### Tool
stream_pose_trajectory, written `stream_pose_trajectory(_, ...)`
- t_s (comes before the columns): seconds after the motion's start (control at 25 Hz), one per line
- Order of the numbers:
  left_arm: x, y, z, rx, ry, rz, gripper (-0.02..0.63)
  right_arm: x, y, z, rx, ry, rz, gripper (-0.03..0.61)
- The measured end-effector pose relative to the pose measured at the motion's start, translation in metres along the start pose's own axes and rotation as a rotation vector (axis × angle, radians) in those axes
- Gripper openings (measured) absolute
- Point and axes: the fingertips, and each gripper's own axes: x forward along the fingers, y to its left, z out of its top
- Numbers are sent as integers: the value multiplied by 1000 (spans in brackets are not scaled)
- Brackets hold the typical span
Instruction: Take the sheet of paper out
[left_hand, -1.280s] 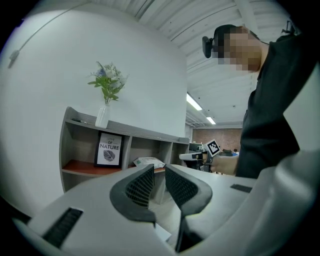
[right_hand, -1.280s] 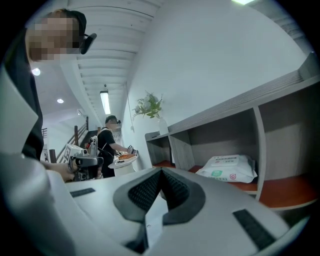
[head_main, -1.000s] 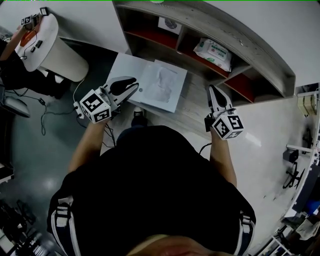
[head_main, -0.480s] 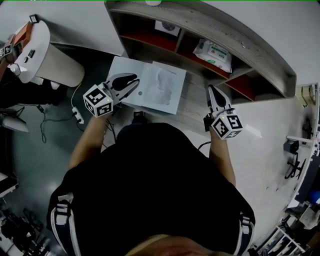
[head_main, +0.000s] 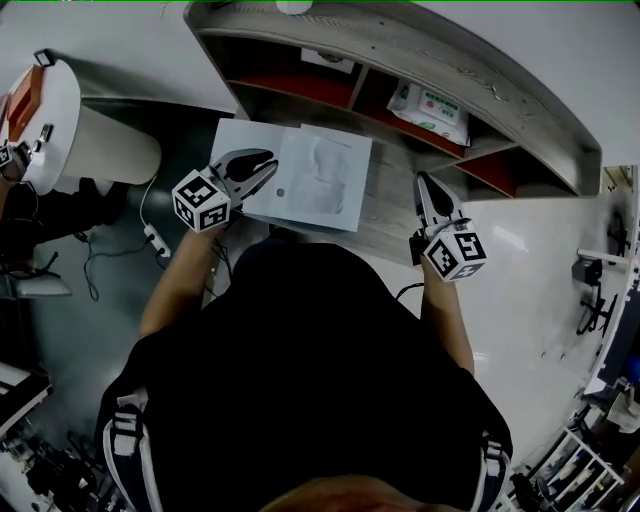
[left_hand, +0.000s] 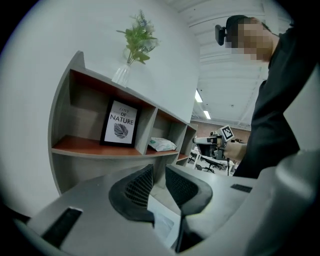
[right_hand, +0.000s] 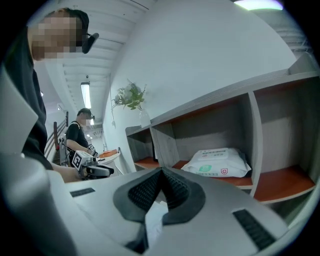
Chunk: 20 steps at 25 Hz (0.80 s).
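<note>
Sheet of paper (head_main: 325, 180) flat on desk (head_main: 385, 215), upper centre of head view.
Left gripper (head_main: 270, 170): jaws slightly apart over the sheet's left edge. Right gripper (head_main: 423, 180): jaws together, right of the sheet, clear of it.

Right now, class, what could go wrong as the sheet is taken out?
The folder seems to overhang the desk's left edge; a pull may drag it off.
The left tongs, open over stacked layers, may pinch folder and sheet together.
The right tongs are shut and apart, steadying nothing.
</note>
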Motion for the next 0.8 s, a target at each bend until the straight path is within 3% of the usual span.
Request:
stream_pose_trajectory(0.4, 35, 38, -41, -50, 105, -69, 71, 6, -16, -44, 24, 83, -83, 12)
stream_pose_trajectory(0.8, 68, 51, -89, -10, 245, -119, 84, 4, -25, -80, 17, 133, -143, 12)
